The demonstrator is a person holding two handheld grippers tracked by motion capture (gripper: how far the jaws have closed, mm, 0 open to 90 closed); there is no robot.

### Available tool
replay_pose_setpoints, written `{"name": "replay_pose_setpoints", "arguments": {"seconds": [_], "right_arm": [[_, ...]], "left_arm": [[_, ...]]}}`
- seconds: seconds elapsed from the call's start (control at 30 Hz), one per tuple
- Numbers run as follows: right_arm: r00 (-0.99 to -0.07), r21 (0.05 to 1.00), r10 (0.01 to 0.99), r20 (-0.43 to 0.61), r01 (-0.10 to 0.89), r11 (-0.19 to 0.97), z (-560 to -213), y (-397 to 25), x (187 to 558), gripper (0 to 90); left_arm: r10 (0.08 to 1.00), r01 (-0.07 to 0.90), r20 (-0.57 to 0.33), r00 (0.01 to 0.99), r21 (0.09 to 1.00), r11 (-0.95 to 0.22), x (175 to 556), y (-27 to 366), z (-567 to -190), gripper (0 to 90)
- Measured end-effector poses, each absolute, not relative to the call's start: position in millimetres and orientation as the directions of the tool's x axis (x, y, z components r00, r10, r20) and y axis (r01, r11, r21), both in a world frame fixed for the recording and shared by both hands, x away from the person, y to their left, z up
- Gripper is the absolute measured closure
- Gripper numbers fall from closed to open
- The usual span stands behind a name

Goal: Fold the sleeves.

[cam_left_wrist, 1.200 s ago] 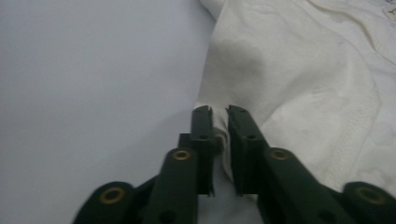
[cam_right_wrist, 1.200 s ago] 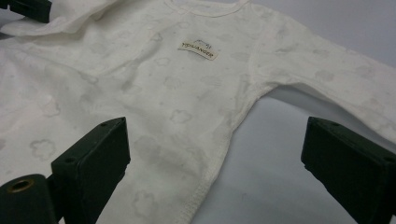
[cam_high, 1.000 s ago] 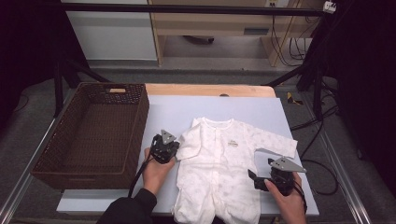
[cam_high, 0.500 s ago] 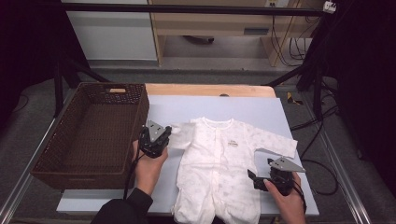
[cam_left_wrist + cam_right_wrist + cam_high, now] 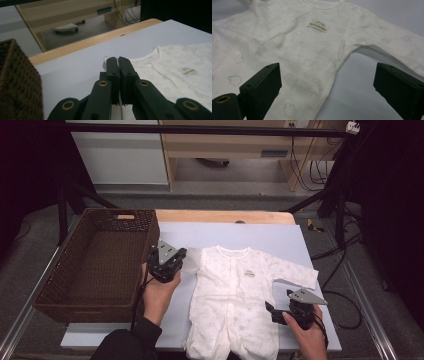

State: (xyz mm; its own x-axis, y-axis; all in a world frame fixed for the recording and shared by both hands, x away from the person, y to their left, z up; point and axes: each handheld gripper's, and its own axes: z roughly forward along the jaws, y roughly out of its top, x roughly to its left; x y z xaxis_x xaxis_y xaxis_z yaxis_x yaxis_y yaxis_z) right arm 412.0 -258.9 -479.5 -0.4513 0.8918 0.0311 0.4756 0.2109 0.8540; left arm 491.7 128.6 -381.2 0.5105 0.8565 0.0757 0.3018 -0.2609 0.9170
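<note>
High view shows the romper (image 5: 235,305) flat on the table (image 5: 280,237), basket (image 5: 100,265) beside. The left gripper (image 5: 176,261), jaws closed, pinches its sleeve (image 5: 106,61); the right gripper (image 5: 272,310) waits wide open, empty. Folding seems underway; next, carry the sleeve inward.

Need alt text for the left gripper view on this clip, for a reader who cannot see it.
The left gripper, its two black jaws closed together, pinches the sleeve end of a white baby romper that lies flat on a pale table cover. A brown wicker basket stands at the left edge, and a wooden table edge runs behind.
</note>
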Motion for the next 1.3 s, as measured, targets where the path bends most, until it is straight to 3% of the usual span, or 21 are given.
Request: {"name": "replay_pose_setpoints", "arguments": {"seconds": [0.4,0.7,1.3], "right_arm": [[-0.45,0.858,0.892,0.036,0.472,0.204,-478.8,-259.8,412.1,8.2],[-0.45,0.855,0.892,0.041,0.477,0.202,-478.9,-260.7,412.5,8.1],[-0.444,0.855,0.896,0.025,0.474,0.211,-478.1,-260.6,412.2,8.2]], "left_arm": [[0.765,0.308,0.027,0.644,0.906,-0.291,499.8,46.6,-380.0,86.5],[0.767,0.32,-0.01,0.641,0.913,-0.255,494.2,29.6,-384.0,52.5],[0.794,0.313,0.032,0.607,0.909,-0.276,480.2,63.1,-419.3,24.9]]}}
